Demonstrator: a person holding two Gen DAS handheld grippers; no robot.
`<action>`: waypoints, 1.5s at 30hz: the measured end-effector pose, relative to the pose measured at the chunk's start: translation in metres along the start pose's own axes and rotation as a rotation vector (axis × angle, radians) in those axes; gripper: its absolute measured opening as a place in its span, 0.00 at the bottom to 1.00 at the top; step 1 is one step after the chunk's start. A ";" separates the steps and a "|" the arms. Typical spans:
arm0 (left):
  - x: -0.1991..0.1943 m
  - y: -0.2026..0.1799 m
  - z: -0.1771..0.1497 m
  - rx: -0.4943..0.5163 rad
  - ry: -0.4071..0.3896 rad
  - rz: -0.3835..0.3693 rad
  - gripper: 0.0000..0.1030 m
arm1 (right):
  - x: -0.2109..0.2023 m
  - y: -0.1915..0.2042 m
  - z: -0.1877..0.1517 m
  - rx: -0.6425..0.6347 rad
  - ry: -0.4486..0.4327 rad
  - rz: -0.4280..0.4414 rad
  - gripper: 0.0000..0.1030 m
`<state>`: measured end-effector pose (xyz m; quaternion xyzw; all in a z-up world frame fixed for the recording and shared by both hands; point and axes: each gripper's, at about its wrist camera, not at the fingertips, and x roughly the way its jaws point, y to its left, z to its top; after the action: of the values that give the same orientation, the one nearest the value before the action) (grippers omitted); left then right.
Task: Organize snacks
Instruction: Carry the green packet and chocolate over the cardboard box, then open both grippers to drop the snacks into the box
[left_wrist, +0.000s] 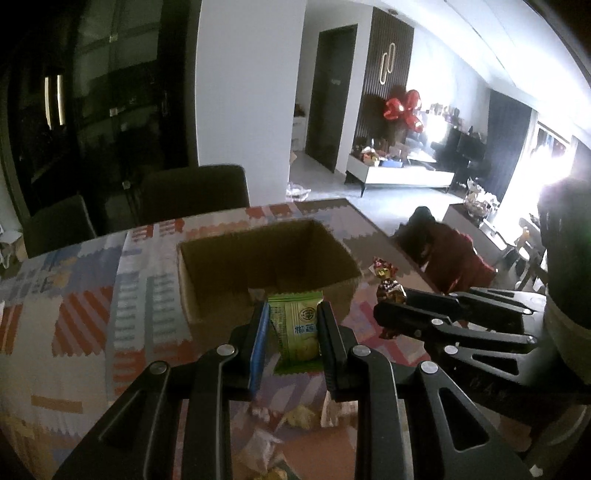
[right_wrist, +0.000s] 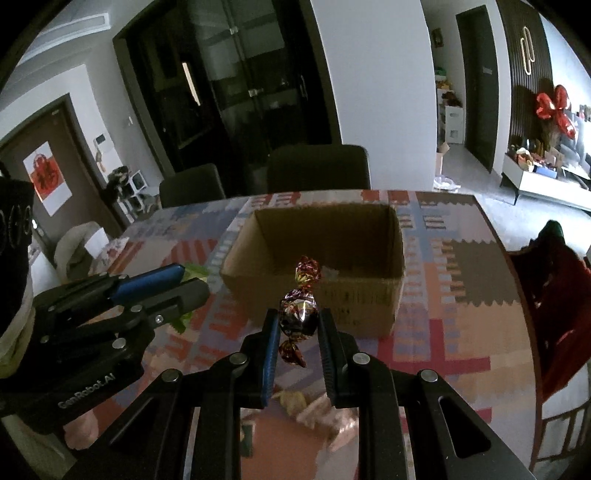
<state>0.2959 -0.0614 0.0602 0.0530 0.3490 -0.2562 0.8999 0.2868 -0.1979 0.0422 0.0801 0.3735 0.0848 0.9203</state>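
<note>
Both snacks are lifted and on the way to the box (right_wrist: 314, 236), which sits open on the table (right_wrist: 480, 332) just ahead. The left gripper (left_wrist: 291, 328) clamps a green packet (left_wrist: 297, 328); the right gripper (right_wrist: 297, 325) pinches a candy (right_wrist: 299, 312) upright between its fingers. Next, I judge, each must go over the rim, then let go
</note>
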 end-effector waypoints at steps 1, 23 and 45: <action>0.002 0.001 0.003 0.005 -0.005 0.009 0.26 | 0.001 0.000 0.003 0.000 -0.003 -0.004 0.21; 0.089 0.053 0.069 -0.091 0.123 0.045 0.26 | 0.082 -0.022 0.083 -0.005 0.083 -0.035 0.21; 0.101 0.071 0.060 -0.086 0.145 0.211 0.75 | 0.123 -0.039 0.077 0.017 0.190 -0.098 0.41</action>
<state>0.4303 -0.0596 0.0332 0.0691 0.4162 -0.1403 0.8957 0.4316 -0.2155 0.0051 0.0612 0.4631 0.0437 0.8831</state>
